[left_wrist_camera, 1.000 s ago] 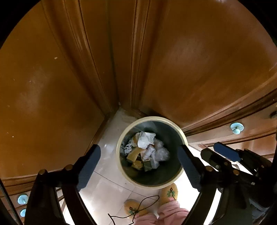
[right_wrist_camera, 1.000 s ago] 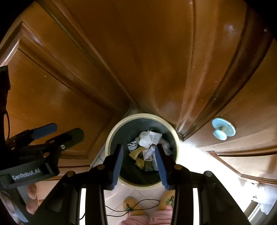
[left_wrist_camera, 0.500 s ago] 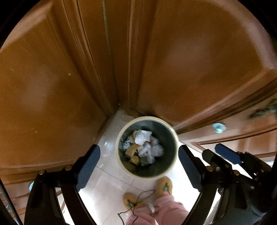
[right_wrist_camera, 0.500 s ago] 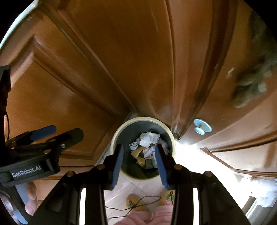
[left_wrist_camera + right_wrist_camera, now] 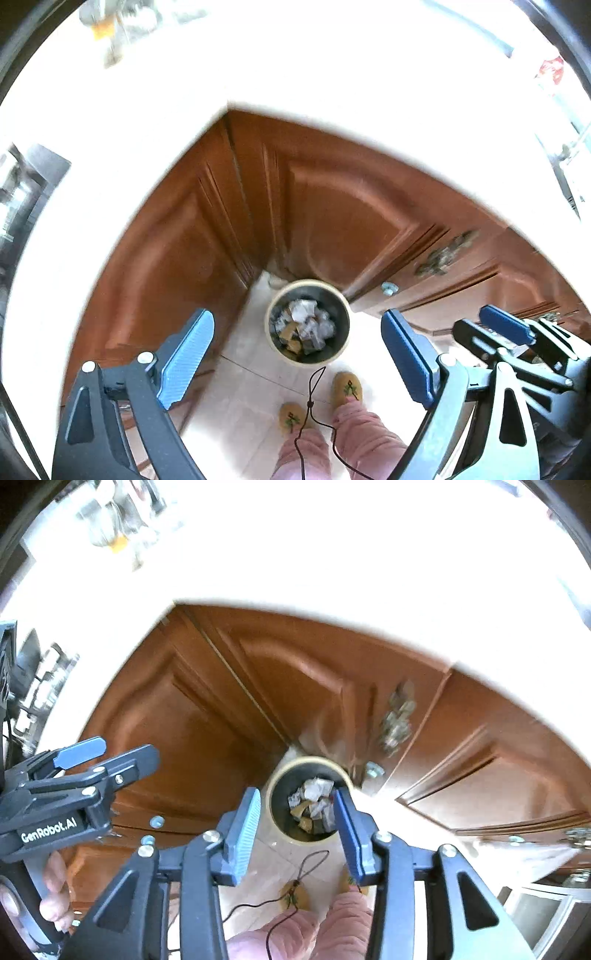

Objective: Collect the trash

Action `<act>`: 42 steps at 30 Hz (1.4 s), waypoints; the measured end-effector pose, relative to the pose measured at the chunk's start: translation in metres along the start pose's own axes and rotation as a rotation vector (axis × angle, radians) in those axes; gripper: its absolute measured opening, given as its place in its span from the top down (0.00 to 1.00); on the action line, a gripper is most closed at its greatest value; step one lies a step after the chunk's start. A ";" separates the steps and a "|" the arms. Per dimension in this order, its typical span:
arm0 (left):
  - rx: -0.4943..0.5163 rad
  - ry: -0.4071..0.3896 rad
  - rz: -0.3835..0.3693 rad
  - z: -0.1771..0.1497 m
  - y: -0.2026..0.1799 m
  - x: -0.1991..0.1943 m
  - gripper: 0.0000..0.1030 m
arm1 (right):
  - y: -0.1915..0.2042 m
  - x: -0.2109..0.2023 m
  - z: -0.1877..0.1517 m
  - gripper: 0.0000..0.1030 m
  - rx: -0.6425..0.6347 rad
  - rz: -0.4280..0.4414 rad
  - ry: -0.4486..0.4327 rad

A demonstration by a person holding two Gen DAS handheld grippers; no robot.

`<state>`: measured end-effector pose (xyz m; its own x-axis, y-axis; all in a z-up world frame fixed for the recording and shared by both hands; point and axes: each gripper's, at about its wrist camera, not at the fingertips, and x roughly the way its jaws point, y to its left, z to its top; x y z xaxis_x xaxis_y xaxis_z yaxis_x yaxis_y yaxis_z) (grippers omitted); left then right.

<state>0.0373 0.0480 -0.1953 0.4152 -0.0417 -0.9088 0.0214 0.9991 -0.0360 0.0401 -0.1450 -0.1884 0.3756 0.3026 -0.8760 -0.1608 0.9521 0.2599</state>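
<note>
A round cream-rimmed trash bin [image 5: 277, 347] stands on the tiled floor in the corner of the wooden cabinets, filled with crumpled paper and wrappers [image 5: 303, 325]. It also shows in the right wrist view [image 5: 275, 825]. My left gripper [image 5: 297, 358] is open and empty, high above the bin. My right gripper [image 5: 295, 830] is open with a narrower gap and empty, also high above the bin. Each gripper shows at the edge of the other's view.
Brown wooden cabinet doors [image 5: 332, 206] with round knobs [image 5: 388, 288] surround the bin. A bright white countertop [image 5: 295, 66] runs above them, with blurred jars at its far left. My slippered feet [image 5: 347, 386] and a dangling black cord [image 5: 312, 391] are below.
Both grippers have risen well away from the bin, which looks much smaller. The countertop has come into view. Both grippers stay open and empty.
</note>
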 end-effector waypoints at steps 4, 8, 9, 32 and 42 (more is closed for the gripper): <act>0.016 -0.064 0.027 0.014 0.000 -0.066 0.07 | 0.013 -0.067 0.009 0.59 -0.007 -0.014 -0.080; -0.005 -0.114 0.007 0.024 0.003 -0.117 0.05 | 0.027 -0.115 0.017 0.59 -0.022 -0.009 -0.148; -0.005 -0.125 0.010 0.026 0.003 -0.129 0.05 | 0.032 -0.130 0.019 0.59 -0.020 -0.018 -0.171; 0.072 -0.374 0.011 0.057 -0.007 -0.273 0.03 | 0.067 -0.265 0.041 0.38 0.086 -0.094 -0.436; 0.048 -0.409 0.013 0.072 0.000 -0.279 0.01 | 0.076 -0.263 0.053 0.38 0.074 -0.114 -0.439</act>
<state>-0.0134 0.0591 0.0883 0.7431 -0.0372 -0.6682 0.0524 0.9986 0.0027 -0.0222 -0.1499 0.0835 0.7406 0.1699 -0.6501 -0.0362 0.9762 0.2139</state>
